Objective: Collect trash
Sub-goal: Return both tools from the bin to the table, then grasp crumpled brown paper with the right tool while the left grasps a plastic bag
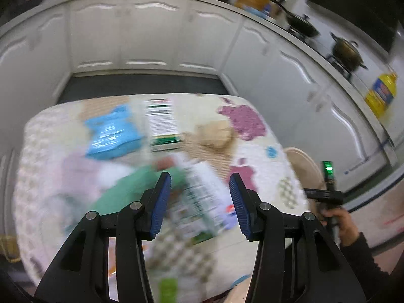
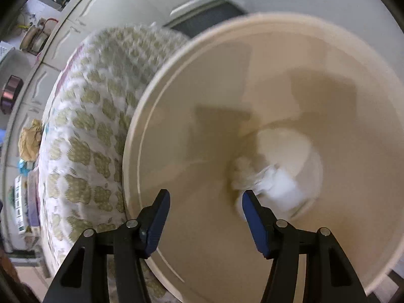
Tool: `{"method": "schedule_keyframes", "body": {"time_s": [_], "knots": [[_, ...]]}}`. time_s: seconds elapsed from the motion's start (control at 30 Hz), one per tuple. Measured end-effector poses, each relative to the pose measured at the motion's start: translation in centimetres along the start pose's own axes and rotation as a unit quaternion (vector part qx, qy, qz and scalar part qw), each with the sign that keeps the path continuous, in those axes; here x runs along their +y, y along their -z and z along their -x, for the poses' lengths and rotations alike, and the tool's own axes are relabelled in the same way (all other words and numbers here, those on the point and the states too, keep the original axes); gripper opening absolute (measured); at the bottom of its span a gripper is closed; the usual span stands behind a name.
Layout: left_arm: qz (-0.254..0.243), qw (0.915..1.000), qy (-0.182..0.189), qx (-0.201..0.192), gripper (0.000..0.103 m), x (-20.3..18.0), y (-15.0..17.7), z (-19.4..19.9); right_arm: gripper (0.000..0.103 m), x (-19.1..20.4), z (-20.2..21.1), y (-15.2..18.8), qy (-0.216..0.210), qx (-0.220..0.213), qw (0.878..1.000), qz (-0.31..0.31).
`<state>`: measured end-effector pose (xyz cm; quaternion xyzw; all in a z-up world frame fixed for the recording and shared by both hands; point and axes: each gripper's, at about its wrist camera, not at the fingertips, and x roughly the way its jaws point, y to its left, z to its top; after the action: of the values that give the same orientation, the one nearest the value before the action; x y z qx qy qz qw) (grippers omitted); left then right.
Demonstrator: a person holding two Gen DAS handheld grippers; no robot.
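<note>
In the left wrist view my left gripper (image 1: 200, 179) is open and empty above a patterned table (image 1: 255, 252). Under it lies a blurred green and white wrapper (image 1: 199, 199). Further off lie a blue packet (image 1: 113, 132), a white and green box (image 1: 162, 123) and a crumpled tan paper (image 1: 217, 132). In the right wrist view my right gripper (image 2: 205, 195) is open and empty over the mouth of a beige bin (image 2: 202, 227). Crumpled white paper (image 2: 272, 181) lies at the bin's bottom. The tan paper (image 2: 29, 140) shows at the far left.
White kitchen cabinets (image 1: 151, 38) stand behind the table, with pots (image 1: 346, 51) and a yellow oil bottle (image 1: 381, 93) on the counter. The bin's rim (image 1: 303, 162) shows past the table's right edge, next to the person's right hand (image 1: 343, 224).
</note>
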<state>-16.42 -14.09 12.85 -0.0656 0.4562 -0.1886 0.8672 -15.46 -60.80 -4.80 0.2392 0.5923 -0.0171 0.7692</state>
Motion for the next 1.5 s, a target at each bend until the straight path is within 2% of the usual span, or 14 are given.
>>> {"method": "schedule_keyframes", "body": {"time_s": [0.1, 0.17, 0.33, 0.63, 0.83, 1.0, 1.1, 1.17, 1.4, 1.5], "knots": [[0.017, 0.9995, -0.024, -0.009, 0.046, 2.6, 1.3, 1.2, 0.058, 1.3, 2.7, 0.3, 0.066, -0.038, 0.997, 0.032], [0.023, 0.999, -0.037, -0.013, 0.046, 3.7, 2.0, 1.6, 0.058, 2.4, 4.2, 0.6, 0.093, -0.061, 0.993, 0.047], [0.039, 0.9978, -0.052, -0.014, 0.046, 5.1, 3.9, 1.6, 0.06, 4.8, 7.2, 1.4, 0.11, -0.101, 0.986, 0.071], [0.057, 0.998, -0.025, -0.013, 0.046, 6.4, 5.4, 2.6, 0.07, 11.2, 9.2, 3.3, 0.088, -0.129, 0.98, 0.126], [0.041, 0.9984, -0.037, -0.007, 0.046, 6.5, 7.0, 3.2, 0.072, 15.7, 8.7, 4.1, 0.058, -0.126, 0.977, 0.164], [0.062, 0.9973, -0.038, -0.009, 0.046, 8.2, 7.9, 4.1, 0.074, 19.6, 7.8, 4.5, 0.037, -0.121, 0.973, 0.194], [0.073, 0.9959, -0.049, -0.019, 0.051, 9.3, 7.9, 4.6, 0.074, 21.4, 7.5, 4.6, 0.02, -0.115, 0.972, 0.204], [0.084, 0.9949, -0.05, -0.028, 0.061, 10.1, 7.8, 4.9, 0.074, 22.6, 7.2, 4.8, 0.013, -0.117, 0.971, 0.21], [0.084, 0.9937, -0.065, -0.036, 0.062, 12.3, 6.4, 3.8, 0.075, 26.2, 6.8, 4.4, -0.001, -0.133, 0.963, 0.233], [0.09, 0.9934, -0.059, -0.04, 0.062, 12.9, 5.7, 3.0, 0.074, 27.2, 6.3, 3.2, -0.002, -0.14, 0.962, 0.233]]}}
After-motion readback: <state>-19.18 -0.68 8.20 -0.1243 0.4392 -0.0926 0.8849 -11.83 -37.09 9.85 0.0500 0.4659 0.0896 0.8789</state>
